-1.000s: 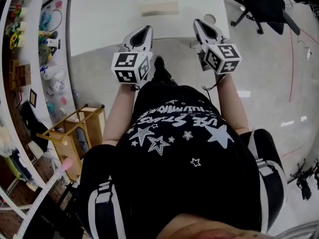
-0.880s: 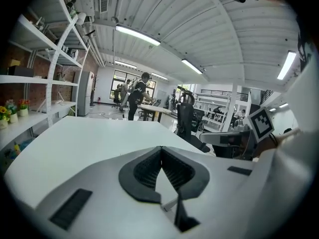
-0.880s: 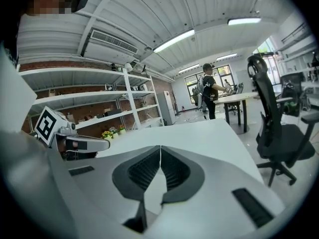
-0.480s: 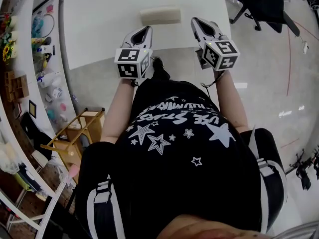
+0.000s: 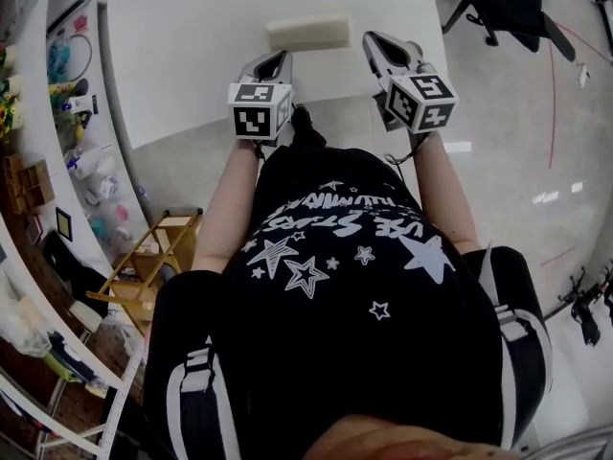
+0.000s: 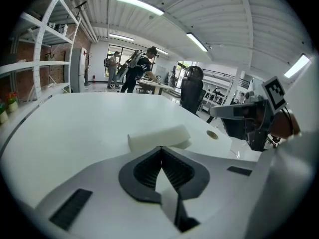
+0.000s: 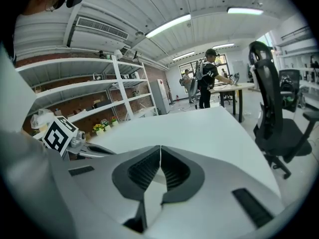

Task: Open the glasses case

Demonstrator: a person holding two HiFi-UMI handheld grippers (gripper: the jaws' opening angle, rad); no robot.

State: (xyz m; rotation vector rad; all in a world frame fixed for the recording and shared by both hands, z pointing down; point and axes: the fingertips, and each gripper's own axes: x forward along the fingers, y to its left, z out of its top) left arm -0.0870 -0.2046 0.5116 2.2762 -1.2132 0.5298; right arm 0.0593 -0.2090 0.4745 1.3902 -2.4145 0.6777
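Observation:
A cream, closed glasses case (image 5: 308, 33) lies on the white table (image 5: 192, 56) near its front edge. In the left gripper view the case (image 6: 158, 136) sits just beyond my left gripper (image 6: 160, 147), whose jaws meet at the tips with nothing between them. From the head view, my left gripper (image 5: 281, 56) is just short of the case's left end, and my right gripper (image 5: 369, 36) hangs close to its right end. The right gripper (image 7: 160, 146) is shut and empty. Its own view does not show the case.
Shelves (image 5: 48, 113) with small items run along the left, and a wooden stool (image 5: 153, 247) stands below them. A black office chair (image 5: 498, 8) stands to the right of the table. A round cable hole (image 6: 213, 135) is in the tabletop. People stand at a far desk (image 6: 137, 71).
Both grippers have moved forward and down over the table's front edge, closer to the case. Their jaws stay shut.

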